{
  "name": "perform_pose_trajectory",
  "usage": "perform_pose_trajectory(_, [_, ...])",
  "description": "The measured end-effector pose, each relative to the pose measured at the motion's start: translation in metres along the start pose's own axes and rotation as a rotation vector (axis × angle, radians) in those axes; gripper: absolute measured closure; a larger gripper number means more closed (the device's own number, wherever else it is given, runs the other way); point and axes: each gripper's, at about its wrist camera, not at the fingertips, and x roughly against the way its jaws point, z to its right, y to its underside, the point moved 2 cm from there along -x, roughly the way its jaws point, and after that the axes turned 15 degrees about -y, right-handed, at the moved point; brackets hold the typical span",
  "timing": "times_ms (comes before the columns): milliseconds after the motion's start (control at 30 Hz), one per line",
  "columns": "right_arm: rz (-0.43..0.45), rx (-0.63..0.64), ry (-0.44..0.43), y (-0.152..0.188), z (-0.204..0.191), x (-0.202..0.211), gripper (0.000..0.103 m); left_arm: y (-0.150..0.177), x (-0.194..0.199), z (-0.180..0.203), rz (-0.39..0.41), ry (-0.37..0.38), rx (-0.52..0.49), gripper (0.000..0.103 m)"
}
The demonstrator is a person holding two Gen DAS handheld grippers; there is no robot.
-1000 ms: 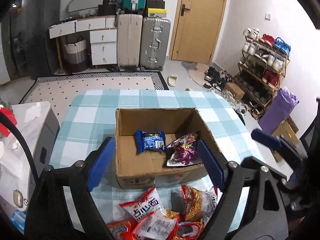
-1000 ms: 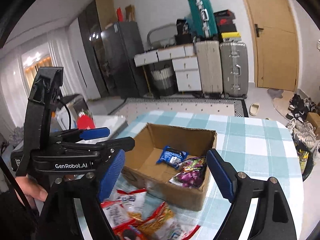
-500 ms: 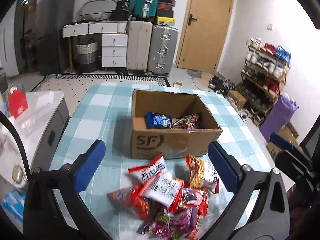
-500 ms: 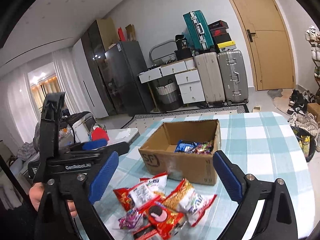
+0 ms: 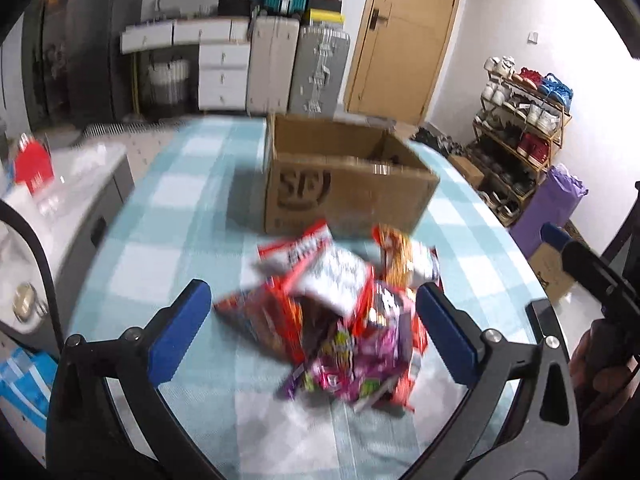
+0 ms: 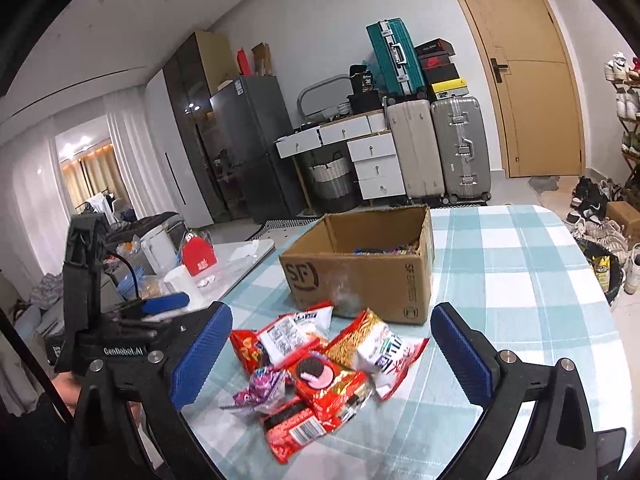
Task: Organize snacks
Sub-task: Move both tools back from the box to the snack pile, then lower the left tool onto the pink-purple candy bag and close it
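A snack pile (image 6: 320,368) fills lower centre, cardboard box (image 6: 360,276) just behind. Left gripper (image 5: 312,332) gapes empty above; right gripper (image 6: 328,352) is opening, nothing gripped.

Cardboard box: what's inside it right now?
In the right wrist view, the cardboard box shows only a strip of blue and purple snack packets above its near wall; that wall covers the floor and anything else inside.

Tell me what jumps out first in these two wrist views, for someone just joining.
A bright heap of red, orange and purple foil snack packets lies on the teal-and-white checked tablecloth, just in front of the cameras. Right behind it stands an open brown cardboard box marked SF, with a few packets inside. Both sets of blue-padded tongs, left and right, frame the heap with nothing between them; the right ones are opening.
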Motion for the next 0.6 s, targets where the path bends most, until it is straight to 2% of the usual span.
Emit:
perform_pose_trajectory(100, [0.010,0.011,-0.004,0.007,-0.005,0.003,0.001,0.014,-0.014,-0.002,-0.045,0.034,0.014,0.001])
perform_pose_trajectory(300, [-0.014,0.050,-0.035,0.021,-0.021,0.001,0.001,0.032,-0.020,0.004,-0.035,0.075,-0.024,0.001])
perform_pose_trajectory(433, [-0.034,0.038,-0.036,0.032,-0.021,-0.004,0.001,0.043,-0.028,0.014,-0.061,0.089,-0.057,0.001])
perform_pose_trajectory(600, [-0.059,0.013,-0.024,0.043,-0.015,-0.006,0.001,0.047,-0.046,0.018,-0.109,0.111,-0.043,0.001])
